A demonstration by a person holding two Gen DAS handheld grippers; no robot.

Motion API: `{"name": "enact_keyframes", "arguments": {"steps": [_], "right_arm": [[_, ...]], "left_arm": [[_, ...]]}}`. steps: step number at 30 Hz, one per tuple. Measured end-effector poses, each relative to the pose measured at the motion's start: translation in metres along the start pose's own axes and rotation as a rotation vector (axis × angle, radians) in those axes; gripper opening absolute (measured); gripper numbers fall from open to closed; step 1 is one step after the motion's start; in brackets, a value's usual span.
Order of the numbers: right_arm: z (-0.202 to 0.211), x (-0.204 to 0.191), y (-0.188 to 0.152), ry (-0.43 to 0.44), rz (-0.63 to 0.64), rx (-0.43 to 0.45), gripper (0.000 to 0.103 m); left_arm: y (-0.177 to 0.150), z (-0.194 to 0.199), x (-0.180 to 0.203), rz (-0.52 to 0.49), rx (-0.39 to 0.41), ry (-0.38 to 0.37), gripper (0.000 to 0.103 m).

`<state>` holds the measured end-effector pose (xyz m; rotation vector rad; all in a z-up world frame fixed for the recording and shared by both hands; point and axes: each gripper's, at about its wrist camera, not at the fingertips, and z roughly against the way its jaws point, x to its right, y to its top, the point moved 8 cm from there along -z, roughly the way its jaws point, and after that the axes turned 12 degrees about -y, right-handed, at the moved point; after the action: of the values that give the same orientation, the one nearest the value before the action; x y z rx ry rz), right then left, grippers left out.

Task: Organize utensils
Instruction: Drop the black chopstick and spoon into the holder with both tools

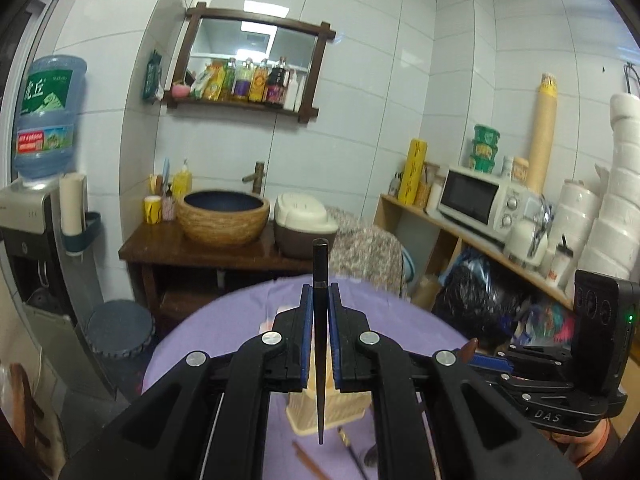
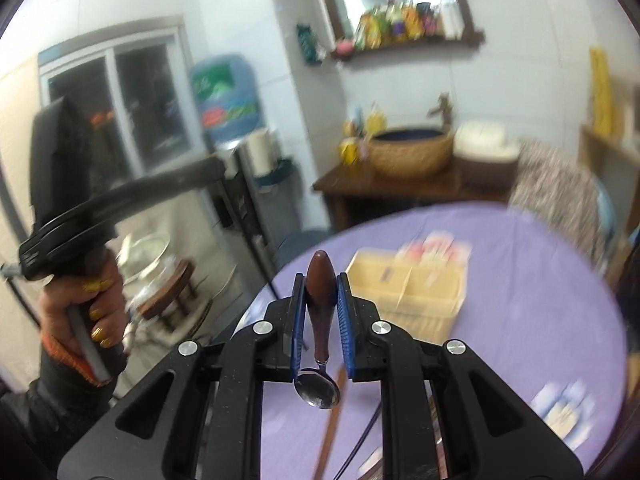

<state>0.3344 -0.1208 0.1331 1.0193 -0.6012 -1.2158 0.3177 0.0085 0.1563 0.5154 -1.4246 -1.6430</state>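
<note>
**Now both grippers hold a utensil above the basket**

Clearly, two fisheye views look forward along two hand-held grippers, over a round table (image 1: 248, 308) with a lilac cloth.

Left view: the left gripper (image 1: 320, 300) has its blue pads pressed almost together on a dark chopstick (image 1: 321, 344). The chopstick stands close to upright between the pads. Its blunt end sticks up above the fingertips, and its thin tapered tip hangs down below them. Straight under that tip sits a cream slatted basket (image 1: 348, 412), resting on the cloth. Beside the basket, lower in view, a brown chopstick (image 1: 310, 464) and another thin dark utensil (image 1: 354, 454) lie flat on the table.

Right view: the right gripper (image 2: 321, 304) pinches a spoon (image 2: 319, 360) by its brown wooden handle. The handle's rounded end points up past the fingertips. The shiny metal bowl hangs down behind the pads, toward the camera. Here the basket (image 2: 412, 296) lies ahead and to the right of the fingers, blurred, with what look like dividers inside. Which compartment suits which utensil cannot be told. A hand (image 2: 88, 316) grips the left tool's handle at the far left of this view.

Judging from this, the left gripper is nearer the basket: its chopstick's long axis already points down into it, so lowering should suffice. The spoon would need carrying forward and right first.
</note>
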Motion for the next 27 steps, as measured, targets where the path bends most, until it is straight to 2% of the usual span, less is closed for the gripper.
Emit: {"name": "enact_keyframes", "arguments": {"steps": [1, 4, 8, 11, 14, 21, 25, 27], "right_arm": [[-0.003, 0.005, 0.014, -0.017, 0.000, 0.016, 0.016], [-0.012, 0.023, 0.049, -0.092, -0.009, 0.064, 0.016], [-0.034, 0.049, 0.059, -0.181, -0.012, 0.074, 0.016], [-0.059, 0.058, 0.042, -0.199, -0.031, 0.036, 0.016], [-0.080, 0.062, 0.020, -0.204, -0.024, 0.003, 0.016], [-0.117, 0.061, -0.032, -0.225, 0.004, -0.068, 0.016], [-0.132, 0.065, -0.050, -0.235, -0.001, -0.105, 0.016], [-0.136, 0.066, -0.055, -0.240, -0.003, -0.107, 0.016]], "left_arm": [[0.016, -0.007, 0.002, -0.009, 0.023, 0.007, 0.008], [0.035, -0.025, 0.006, -0.005, 0.049, 0.011, 0.009], [0.038, -0.049, 0.004, -0.030, 0.059, 0.054, 0.009], [0.020, -0.069, -0.003, -0.022, 0.027, 0.071, 0.009], [-0.012, -0.086, -0.011, -0.007, -0.029, 0.080, 0.009], [-0.068, -0.103, -0.032, 0.023, -0.124, 0.104, 0.009], [-0.084, -0.112, -0.043, 0.042, -0.162, 0.117, 0.009], [-0.087, -0.112, -0.046, 0.034, -0.153, 0.128, 0.009]]}}
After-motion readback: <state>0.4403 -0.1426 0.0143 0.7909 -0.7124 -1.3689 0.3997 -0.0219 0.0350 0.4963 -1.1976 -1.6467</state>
